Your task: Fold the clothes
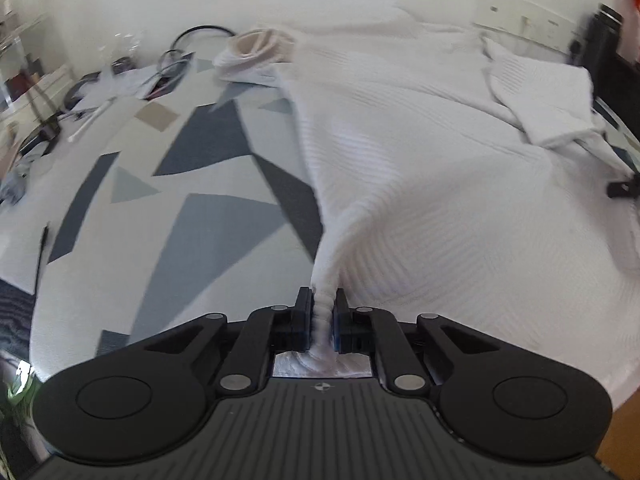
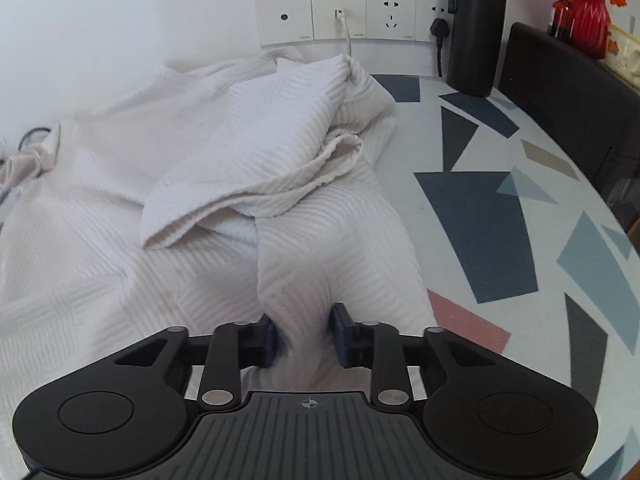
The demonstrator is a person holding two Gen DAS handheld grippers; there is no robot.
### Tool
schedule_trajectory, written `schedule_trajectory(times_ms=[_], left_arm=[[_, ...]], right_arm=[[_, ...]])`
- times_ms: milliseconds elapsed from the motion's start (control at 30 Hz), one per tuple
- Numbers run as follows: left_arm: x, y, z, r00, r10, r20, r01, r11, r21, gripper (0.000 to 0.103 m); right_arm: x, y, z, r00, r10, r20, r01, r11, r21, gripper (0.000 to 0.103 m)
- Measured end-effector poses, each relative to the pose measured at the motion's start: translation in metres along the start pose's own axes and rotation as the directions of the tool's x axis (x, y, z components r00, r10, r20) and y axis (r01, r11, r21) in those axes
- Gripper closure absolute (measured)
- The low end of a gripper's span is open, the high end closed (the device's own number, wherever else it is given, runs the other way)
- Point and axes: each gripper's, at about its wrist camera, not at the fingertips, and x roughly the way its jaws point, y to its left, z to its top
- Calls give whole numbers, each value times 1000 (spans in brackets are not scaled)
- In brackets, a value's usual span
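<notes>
A white ribbed garment (image 1: pixel 420 152) lies spread over the patterned table (image 1: pixel 200 208). My left gripper (image 1: pixel 322 300) is shut on a bunched edge of it, and the cloth rises taut from the jaws toward the far side. In the right wrist view the same white garment (image 2: pixel 248 152) is heaped in folds, one sleeve flopped over the body. My right gripper (image 2: pixel 304 316) holds a thick fold of the cloth between its blue pads (image 2: pixel 340 332), the jaws set fairly wide around it. A rolled cuff (image 1: pixel 256 46) lies at the far left of the garment.
Cables, papers and small clutter (image 1: pixel 120 80) crowd the far left of the table. A black bottle (image 2: pixel 474 28) stands by the wall sockets (image 2: pixel 352 16). A dark chair back (image 2: pixel 568 92) and a red vase (image 2: pixel 588 16) are at the right. The patterned table (image 2: pixel 520 220) shows bare at right.
</notes>
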Motion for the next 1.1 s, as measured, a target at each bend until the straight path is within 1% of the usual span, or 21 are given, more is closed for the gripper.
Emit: schedule_trajectory(times_ms=[100,167,200,233,333,367,467,500,567,633,667,700,733,767,800,833,867,900,967,1033,1100], left_arm=[[2,23,4,999,43,-8,-43,998,-50,93],[-1,22,4,999,52,-3,-52,998,-33,92],[-2,18,2,998,63,0,-63,998,-14,92],[-2,14,0,997,73,3,-73,997,2,92],[2,11,-6,997,74,-14,-74,997,-8,92],[3,12,-7,997,69,-17,-70,997,-16,92],[3,12,-8,998,59,-17,-59,998,-6,92],[3,12,-9,998,53,-19,-53,999,-3,92],[3,11,-9,999,50,-19,-50,999,4,91],[3,10,-10,998,52,-18,-52,999,9,91],[3,10,-10,999,51,-18,-51,999,7,91],[2,11,-10,999,48,-17,-48,999,5,89],[2,12,-10,999,39,-16,-39,999,1,88],[1,13,-11,1000,24,-16,-24,1000,-6,85],[0,16,-12,1000,3,-16,-4,1000,-14,76],[-3,20,-13,1000,-20,-9,20,1000,-23,69],[-6,23,-15,999,-43,-3,43,999,-32,54],[-9,27,-16,998,-69,7,69,997,-43,46],[-20,35,-21,992,-122,28,124,990,-61,46],[-29,41,-28,988,-151,42,154,986,-63,46],[-37,46,-37,985,-167,49,170,984,-47,45]], right_arm=[[-11,-11,7,996,91,15,-92,995,49,89],[-22,-27,11,992,118,40,-122,987,108,90],[-28,-36,12,990,127,57,-134,981,141,92],[-35,-49,12,989,116,89,-130,974,184,95],[-58,-102,7,984,-5,179,-53,948,313,95],[-60,-121,3,983,-54,173,-12,933,360,96],[-55,-181,-13,986,-140,95,75,865,496,96],[-53,-198,-20,986,-153,72,91,841,534,96],[-47,-221,-32,987,-160,27,113,798,592,95],[-48,-233,-45,982,-186,12,135,754,643,93],[-50,-233,-50,978,-206,15,147,744,652,90],[-53,-233,-54,974,-227,16,160,734,660,78],[-57,-231,-56,968,-251,10,182,730,659,71],[-61,-228,-57,962,-274,3,206,729,652,65],[-64,-222,-56,954,-299,-4,235,742,627,65],[-67,-214,-57,950,-312,-6,254,761,597,65],[-69,-199,-60,956,-294,5,242,798,552,60],[-70,-183,-63,961,-275,16,229,832,505,53],[-74,-151,-69,972,-235,33,201,891,406,45],[-77,-120,-75,980,-192,46,170,938,302,44],[-81,-88,-81,987,-149,54,136,972,194,43]])
